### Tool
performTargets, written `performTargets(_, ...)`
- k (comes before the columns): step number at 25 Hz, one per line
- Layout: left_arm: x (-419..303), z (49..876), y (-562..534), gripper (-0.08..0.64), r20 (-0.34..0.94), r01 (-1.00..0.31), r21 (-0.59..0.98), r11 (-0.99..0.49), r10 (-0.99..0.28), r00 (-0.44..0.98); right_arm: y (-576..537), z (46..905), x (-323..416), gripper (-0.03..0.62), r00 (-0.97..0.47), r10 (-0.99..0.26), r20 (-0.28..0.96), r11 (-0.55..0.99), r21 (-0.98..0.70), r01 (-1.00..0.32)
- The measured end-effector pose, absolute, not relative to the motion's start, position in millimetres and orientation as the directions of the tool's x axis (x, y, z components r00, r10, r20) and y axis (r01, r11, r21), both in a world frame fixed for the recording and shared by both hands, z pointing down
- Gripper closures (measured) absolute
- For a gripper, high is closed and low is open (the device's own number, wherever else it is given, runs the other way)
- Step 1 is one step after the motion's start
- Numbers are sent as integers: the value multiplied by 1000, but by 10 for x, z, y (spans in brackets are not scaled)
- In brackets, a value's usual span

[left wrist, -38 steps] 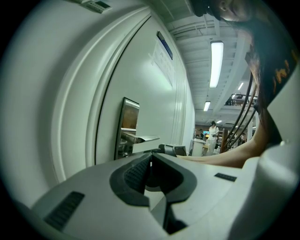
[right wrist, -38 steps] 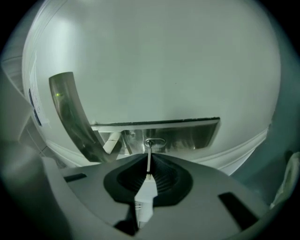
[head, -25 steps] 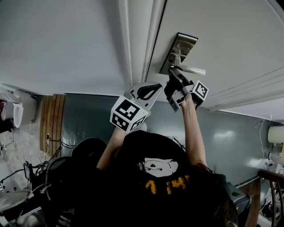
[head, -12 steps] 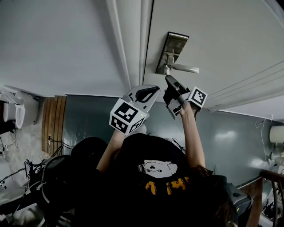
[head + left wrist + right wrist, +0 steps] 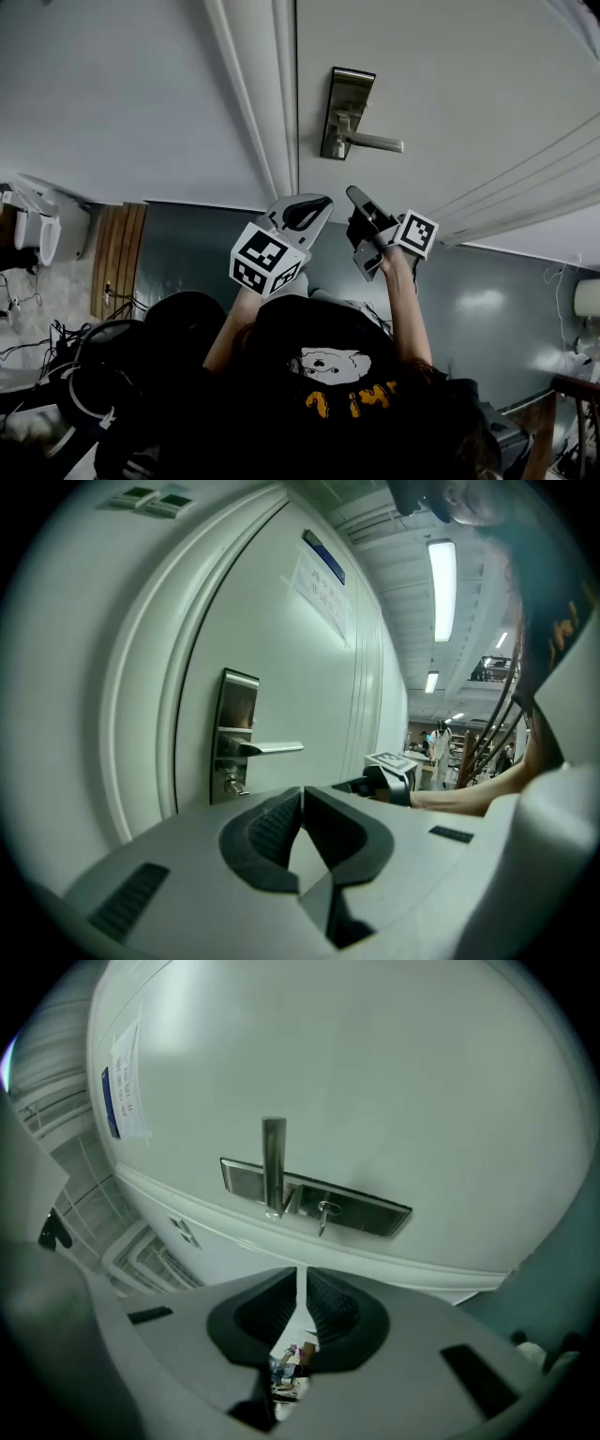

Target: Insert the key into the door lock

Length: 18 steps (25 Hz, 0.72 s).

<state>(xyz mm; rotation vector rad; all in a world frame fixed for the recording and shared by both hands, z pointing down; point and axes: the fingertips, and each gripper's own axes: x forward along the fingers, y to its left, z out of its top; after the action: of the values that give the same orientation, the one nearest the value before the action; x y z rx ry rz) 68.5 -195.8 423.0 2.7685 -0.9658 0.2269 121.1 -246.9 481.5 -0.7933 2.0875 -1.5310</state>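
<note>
Key [image 5: 323, 1218]: seemingly seated in door lock [image 5: 375, 1215]; insertion judged done. Left gripper [image 5: 302, 795], right gripper [image 5: 300, 1281]: jaws closed, empty. Next: verify seating.

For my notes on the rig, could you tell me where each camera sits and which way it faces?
Head view: on the person's head, looking steeply down the door at the lock plate; left gripper, right gripper, forearms and torso show.
Left gripper view: rides the left gripper, facing the door obliquely; its shut jaws and the right gripper show.
Right gripper view: rides the right gripper, facing the door; only its shut jaws show.
Shared: all three see the lock plate and lever handle.
</note>
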Motion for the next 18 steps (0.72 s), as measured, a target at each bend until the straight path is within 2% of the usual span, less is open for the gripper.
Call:
performTargets(9,720,4361,-1589,543,255,-700,164,-695,-655,711,-1989,4745,1189,571,-804,-595,5,283,-935,-215)
performTargets(18,631,4463,-1312,543,324,-726,170,-666,-658,680,-1693,4808,1183,571,-803,-595,30,265,-936,-232)
